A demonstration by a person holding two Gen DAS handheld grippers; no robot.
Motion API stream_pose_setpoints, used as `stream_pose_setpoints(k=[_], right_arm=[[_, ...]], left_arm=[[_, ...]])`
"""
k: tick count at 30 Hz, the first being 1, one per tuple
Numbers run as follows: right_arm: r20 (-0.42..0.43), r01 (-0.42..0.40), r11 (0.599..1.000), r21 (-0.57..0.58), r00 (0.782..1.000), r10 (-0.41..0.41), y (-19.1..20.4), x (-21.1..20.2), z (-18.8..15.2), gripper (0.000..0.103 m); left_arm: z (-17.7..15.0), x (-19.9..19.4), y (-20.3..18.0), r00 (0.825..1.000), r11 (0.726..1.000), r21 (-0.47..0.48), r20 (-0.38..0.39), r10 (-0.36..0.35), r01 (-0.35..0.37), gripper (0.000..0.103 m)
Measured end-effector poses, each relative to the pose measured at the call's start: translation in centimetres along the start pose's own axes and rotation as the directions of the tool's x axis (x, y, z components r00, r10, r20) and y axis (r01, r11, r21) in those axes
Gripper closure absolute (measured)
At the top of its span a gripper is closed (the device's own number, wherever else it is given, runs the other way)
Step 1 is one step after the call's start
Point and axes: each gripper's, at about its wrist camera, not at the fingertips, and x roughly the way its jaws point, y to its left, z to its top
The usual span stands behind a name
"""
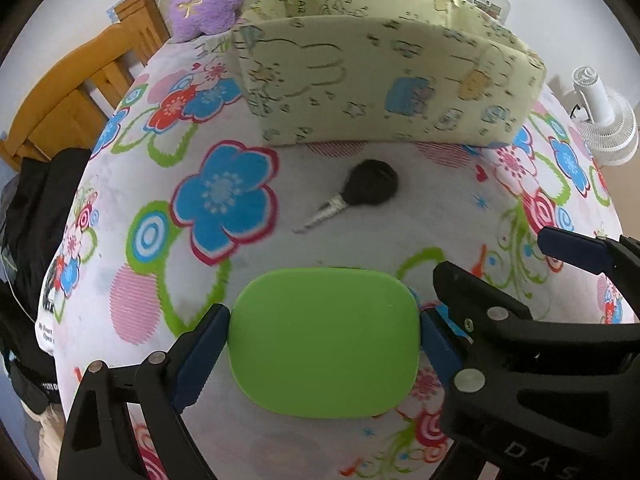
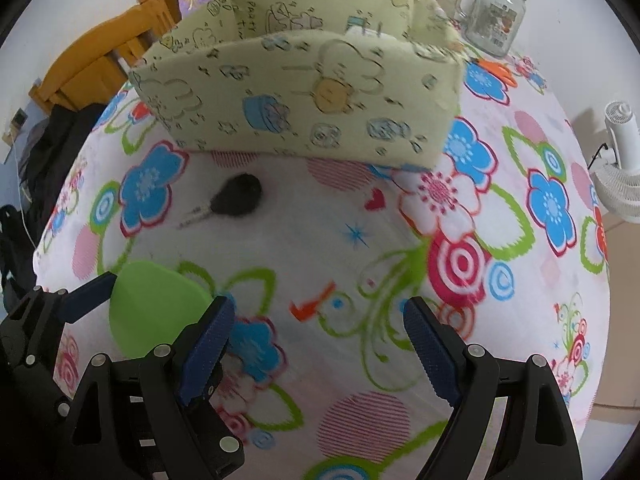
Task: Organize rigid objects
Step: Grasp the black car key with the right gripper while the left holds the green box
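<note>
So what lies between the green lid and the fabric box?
Only the black car key lies on the floral cloth between the green lid and the fabric box. Both wrist views show it.

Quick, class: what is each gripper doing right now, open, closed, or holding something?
Left gripper: closed on the flat green rounded plastic lid, pads against its two sides.
Right gripper: open, nothing between its fingers.

The pale yellow-green fabric storage box with cartoon prints [image 2: 304,92], beyond the right tool, carries handwriting-style words on an inner wall that seem to read "PARTY" and "time". The black plastic body of the right tool [image 1: 540,452], seen from the left wrist, bears the pale letters "D A S". The label on the clear glass mug-jar with green lid [image 2: 496,20] is too blurred to read.
</note>
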Motion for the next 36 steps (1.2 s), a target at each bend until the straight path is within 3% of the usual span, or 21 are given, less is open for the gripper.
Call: stream_pose_setpoints(k=[14,20,24,28,33,36], right_arm=[[0.031,0.018,0.999,0.050,0.999,-0.020,2.9,1.9,3.7,0.015],[0.023,0.039,0.997,0.063,0.999,-0.040,3.9,3.3,4.6,0.022],[0.000,0.049,0.995,0.089,0.999,-0.050,4.8,4.3,4.9,0.037],[0.021,0.069,0.993,0.097,0.997,-0.071,5.7,4.6,5.4,0.039],[0.028,0.068,0.992,0.111,0.997,-0.071,6.9,4.8,5.9,0.059],[0.034,0.092,0.989,0.114,0.995,-0.096,7.5,5.0,5.9,0.064]], left_arm=[[3.5,2.0,3.4,1.000,0.997,0.071,-0.008,-0.022,0.022,0.008],[4.5,3.1,5.0,0.999,0.996,0.082,-0.022,-0.028,0.029,0.008],[5.1,3.4,5.9,0.999,0.996,0.079,-0.027,-0.042,0.044,0.008],[5.9,3.9,6.8,0.998,0.995,0.084,-0.029,-0.056,0.058,0.008],[6.7,4.4,8.2,0.997,0.994,0.076,-0.033,-0.073,0.075,0.008],[7.1,4.7,8.8,0.997,0.993,0.084,-0.034,-0.075,0.077,0.008]])
